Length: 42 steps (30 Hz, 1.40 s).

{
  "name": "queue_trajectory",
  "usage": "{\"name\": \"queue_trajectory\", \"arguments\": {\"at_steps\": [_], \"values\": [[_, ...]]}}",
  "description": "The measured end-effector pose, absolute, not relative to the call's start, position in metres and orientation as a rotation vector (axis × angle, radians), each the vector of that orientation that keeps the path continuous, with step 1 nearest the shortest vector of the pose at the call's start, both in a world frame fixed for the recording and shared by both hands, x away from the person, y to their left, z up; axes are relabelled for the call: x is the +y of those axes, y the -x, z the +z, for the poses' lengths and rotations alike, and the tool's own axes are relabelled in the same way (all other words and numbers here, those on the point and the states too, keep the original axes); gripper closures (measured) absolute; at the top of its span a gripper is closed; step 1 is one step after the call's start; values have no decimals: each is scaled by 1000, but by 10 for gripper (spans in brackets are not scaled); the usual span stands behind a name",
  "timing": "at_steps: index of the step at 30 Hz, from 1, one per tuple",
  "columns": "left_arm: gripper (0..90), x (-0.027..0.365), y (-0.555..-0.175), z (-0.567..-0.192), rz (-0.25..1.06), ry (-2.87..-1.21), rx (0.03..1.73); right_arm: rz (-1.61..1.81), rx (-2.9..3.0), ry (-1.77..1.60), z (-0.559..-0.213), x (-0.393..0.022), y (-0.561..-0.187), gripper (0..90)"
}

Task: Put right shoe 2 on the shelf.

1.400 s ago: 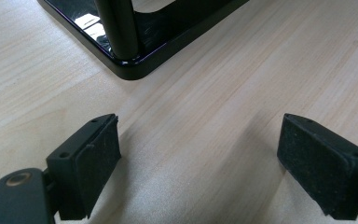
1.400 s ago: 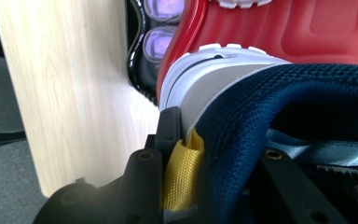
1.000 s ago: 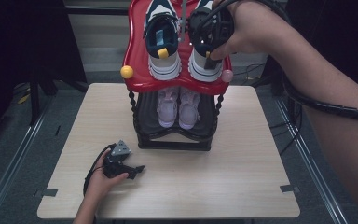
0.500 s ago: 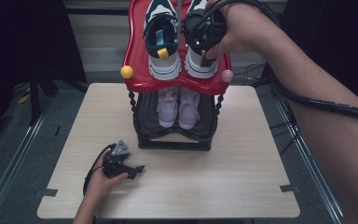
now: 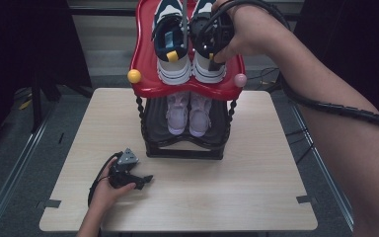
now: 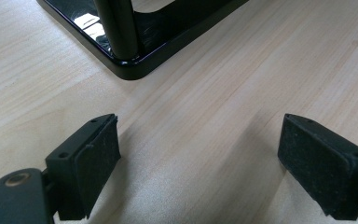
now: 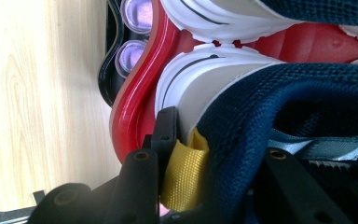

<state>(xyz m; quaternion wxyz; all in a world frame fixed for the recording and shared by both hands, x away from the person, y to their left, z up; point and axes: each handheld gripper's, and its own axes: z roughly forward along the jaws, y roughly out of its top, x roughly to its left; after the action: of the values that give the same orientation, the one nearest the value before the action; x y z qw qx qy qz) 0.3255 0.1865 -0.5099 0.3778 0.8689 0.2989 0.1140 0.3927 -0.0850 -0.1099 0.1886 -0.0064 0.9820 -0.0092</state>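
Two navy-and-white sneakers stand on the red top shelf (image 5: 187,90) of a shoe rack. My right gripper (image 5: 210,49) is shut on the heel of the right sneaker (image 5: 208,70). In the right gripper view one jaw sits outside the heel by the yellow pull tab (image 7: 184,175) and the other inside the navy collar (image 7: 270,98). The left sneaker (image 5: 171,47) stands beside it. My left gripper (image 5: 139,180) rests low on the table at the front left, open and holding nothing (image 6: 198,163).
A pair of pale pink shoes (image 5: 187,112) sits on the black lower shelf. The rack's black base (image 6: 121,58) lies just ahead of the left gripper. Yellow (image 5: 134,76) and pink (image 5: 240,79) knobs cap the rack's front posts. Bare wooden tabletop (image 5: 237,197) stretches across the front and right.
My right gripper has shifted slightly left at the right sneaker's heel. The left gripper has not moved.
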Motion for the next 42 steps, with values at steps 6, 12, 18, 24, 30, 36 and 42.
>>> {"name": "queue_trajectory", "arguments": {"at_steps": [6, 12, 18, 24, 30, 36, 42], "values": [[122, 187, -326, -509, 296, -2232, 754, -23, 2764, 33, -111, -86, -394, 692], [122, 187, -326, -510, 292, -2221, 764, -23, 2764, 19, -113, -85, -394, 690], [122, 186, -325, -510, 292, -2222, 764, -9, 2759, -16, -114, -87, -394, 670], [122, 186, -325, -510, 292, -2221, 764, 31, 2742, -84, -114, -90, -394, 589], [122, 186, -325, -510, 292, -2222, 764, 111, 2761, -147, -107, -93, -392, 466], [121, 186, -325, -510, 294, -2221, 764, 219, 2781, -237, -96, -98, -388, 359], [121, 186, -325, -510, 295, -2222, 764, 250, 2799, -371, -87, -105, -384, 253]]}}
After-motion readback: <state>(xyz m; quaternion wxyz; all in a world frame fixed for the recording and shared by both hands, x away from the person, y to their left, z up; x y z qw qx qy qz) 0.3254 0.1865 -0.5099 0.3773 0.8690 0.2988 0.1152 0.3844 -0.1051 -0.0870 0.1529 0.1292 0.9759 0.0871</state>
